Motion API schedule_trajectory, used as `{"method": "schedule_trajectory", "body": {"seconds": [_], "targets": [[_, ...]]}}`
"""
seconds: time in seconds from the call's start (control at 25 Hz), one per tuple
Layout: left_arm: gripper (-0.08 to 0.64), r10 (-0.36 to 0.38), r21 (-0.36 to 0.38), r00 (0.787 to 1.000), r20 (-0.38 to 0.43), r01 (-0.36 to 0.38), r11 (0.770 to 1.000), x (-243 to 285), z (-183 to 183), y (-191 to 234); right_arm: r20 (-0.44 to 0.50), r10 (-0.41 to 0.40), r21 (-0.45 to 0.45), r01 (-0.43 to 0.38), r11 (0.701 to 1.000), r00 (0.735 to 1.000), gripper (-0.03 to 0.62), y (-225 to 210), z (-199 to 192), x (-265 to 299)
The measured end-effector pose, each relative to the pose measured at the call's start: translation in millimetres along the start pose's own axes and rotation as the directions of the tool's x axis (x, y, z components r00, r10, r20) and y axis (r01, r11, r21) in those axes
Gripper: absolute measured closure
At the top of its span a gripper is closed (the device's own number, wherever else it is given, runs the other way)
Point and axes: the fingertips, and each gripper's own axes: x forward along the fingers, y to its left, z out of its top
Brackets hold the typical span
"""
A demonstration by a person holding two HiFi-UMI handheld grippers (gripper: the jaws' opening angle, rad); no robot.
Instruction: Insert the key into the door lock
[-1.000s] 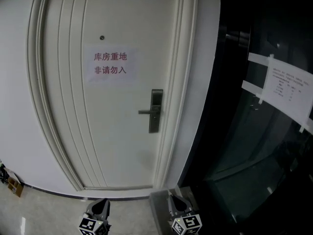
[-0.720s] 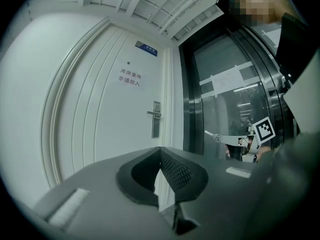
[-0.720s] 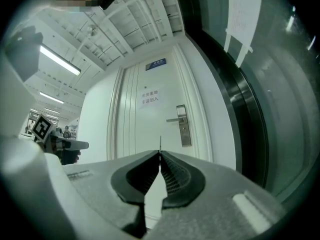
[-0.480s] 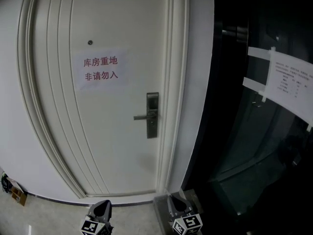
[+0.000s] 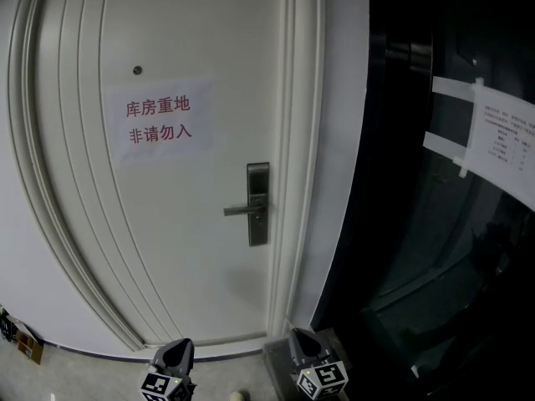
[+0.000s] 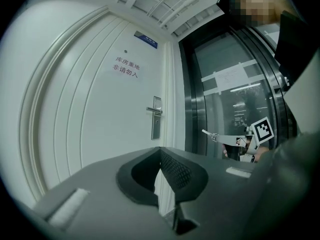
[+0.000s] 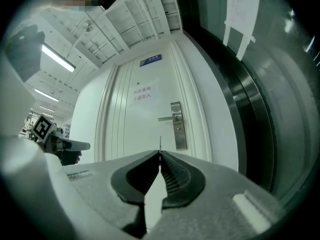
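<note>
The right gripper (image 7: 160,154), jaws pressed together on the key (image 7: 160,145), holds the thin blade level and edge-on toward the door lock (image 7: 177,125), still well apart from it. The left gripper (image 6: 160,151), closed on nothing, points the same way alongside. Ahead, the lock's steel plate carries a lever handle (image 7: 167,118) on the white door (image 7: 130,134). The likely risks: only a sliver of key shows past the jaws, so striking the plate off-centre could twist or slip it, and the lever may crowd the approach. The keyhole is too small to make out.
</note>
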Motion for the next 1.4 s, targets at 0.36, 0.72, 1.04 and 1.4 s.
{"method": "schedule_trajectory", "body": {"seconds": [0.36,0.72,1.04,1.4], "targets": [[0.557,-0.055,0.003,0.998,-0.006,0.055,0.998,67.8,12.8,46.5,0.009,-0.054,-0.029,0.054,0.998,0.999,0.581,-21.0,16.8,79.3],[0.557,-0.103,-0.009,0.995,-0.015,0.103,0.995,124.9,23.1,86.7,0.004,-0.09,-0.064,0.091,0.994,0.996,0.581,-44.6,21.1,143.9],[0.557,-0.133,-0.013,0.99,-0.037,0.132,0.991,155.7,17.9,113.4,0.011,-0.111,-0.313,0.109,0.944,0.994,0.581,-56.3,48.7,199.8],[0.557,-0.145,-0.019,0.989,-0.03,0.144,0.989,179.7,14.0,144.5,0.02,-0.174,-0.541,0.157,0.826,0.985,0.581,-66.3,77.6,247.1]]}}
